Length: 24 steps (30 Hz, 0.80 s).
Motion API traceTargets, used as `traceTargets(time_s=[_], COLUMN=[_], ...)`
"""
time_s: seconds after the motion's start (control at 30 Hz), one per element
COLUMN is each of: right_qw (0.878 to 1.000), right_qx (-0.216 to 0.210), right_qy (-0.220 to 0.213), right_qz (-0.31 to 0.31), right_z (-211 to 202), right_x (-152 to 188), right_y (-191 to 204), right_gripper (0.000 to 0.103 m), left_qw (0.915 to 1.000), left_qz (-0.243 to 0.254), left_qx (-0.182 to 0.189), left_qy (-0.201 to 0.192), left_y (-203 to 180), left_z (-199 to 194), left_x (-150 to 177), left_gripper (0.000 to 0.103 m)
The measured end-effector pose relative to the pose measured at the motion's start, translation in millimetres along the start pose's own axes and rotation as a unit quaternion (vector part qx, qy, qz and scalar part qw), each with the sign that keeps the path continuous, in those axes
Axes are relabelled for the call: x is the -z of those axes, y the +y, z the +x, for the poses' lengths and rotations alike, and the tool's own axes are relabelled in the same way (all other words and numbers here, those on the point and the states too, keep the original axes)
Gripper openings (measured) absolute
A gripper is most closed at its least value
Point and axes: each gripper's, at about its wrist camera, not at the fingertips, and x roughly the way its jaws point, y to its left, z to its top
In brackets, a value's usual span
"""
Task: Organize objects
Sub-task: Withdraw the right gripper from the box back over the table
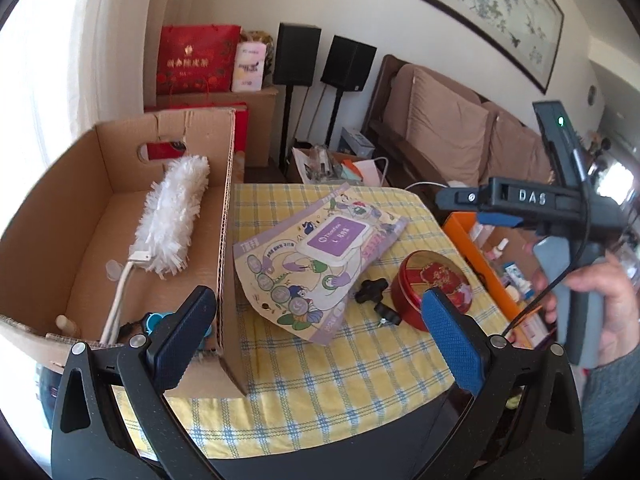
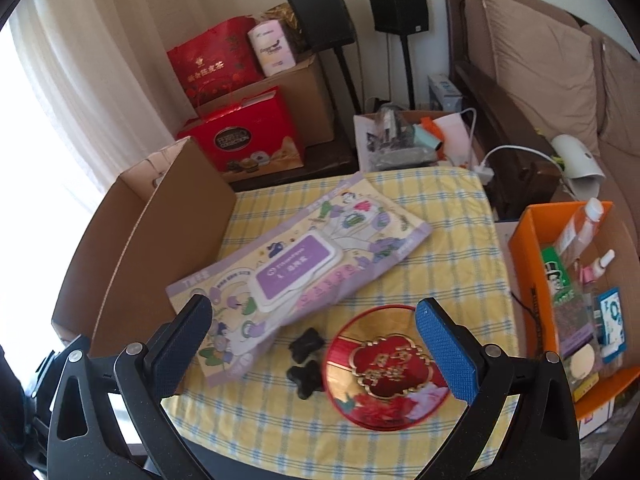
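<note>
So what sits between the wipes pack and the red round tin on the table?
Two black star-shaped knobs lie between the wipes pack and the red tin, clearest in the right wrist view.

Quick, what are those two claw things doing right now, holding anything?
Left gripper: open, holding nothing, above the table edge by the cardboard box.
Right gripper: open, holding nothing, over the red tin.

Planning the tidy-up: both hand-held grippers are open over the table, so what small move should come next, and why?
Probably lower the right hand-held gripper onto the round red-and-gold tin: it lies between the open jaws, still outside the brown cardboard box.
</note>
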Motion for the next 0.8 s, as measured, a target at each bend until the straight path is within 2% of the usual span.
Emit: traceTargets(time_s=[0.07, 0.13, 0.3, 0.5, 0.63, 0.73, 0.8], right_qw=[1.000, 0.999, 1.000, 0.999, 0.999, 0.999, 0.999], right_qx=[0.013, 0.028, 0.025, 0.015, 0.021, 0.021, 0.021], right_qy=[-0.011, -0.014, -0.015, -0.034, -0.034, -0.028, -0.024], right_qz=[-0.006, -0.009, 0.003, 0.023, 0.019, 0.021, 0.023], right_z=[-3.8, -5.0, -5.6, -13.6, -16.6, -14.1, -11.4], right_x=[4.1, 8.4, 15.1, 22.4, 25.1, 27.8, 29.8], right_y=[-4.8, -8.8, -21.3, -35.0, -37.7, -41.5, -43.7], right_gripper=[0.102, 0.102, 0.101, 0.097, 0.094, 0.092, 0.090], left_qw=[0.9995, 0.9989, 0.9989, 0.9989, 0.9990, 0.9985, 0.9980], left_qz=[0.014, 0.019, 0.026, 0.042, 0.035, 0.025, 0.020], left_qx=[-0.016, -0.017, 0.002, 0.011, 0.024, 0.035, 0.037], left_qy=[-0.021, -0.039, -0.039, -0.018, 0.011, 0.033, 0.047], left_y=[-7.2, -12.3, -24.5, -41.2, -45.9, -47.7, -48.9], left_z=[-5.8, -13.1, -18.6, -9.1, 9.0, 21.9, 34.3], left_x=[8.0, 14.1, 22.8, 36.6, 44.7, 50.0, 53.1], left_gripper=[0.102, 0.102, 0.102, 0.100, 0.093, 0.081, 0.076])
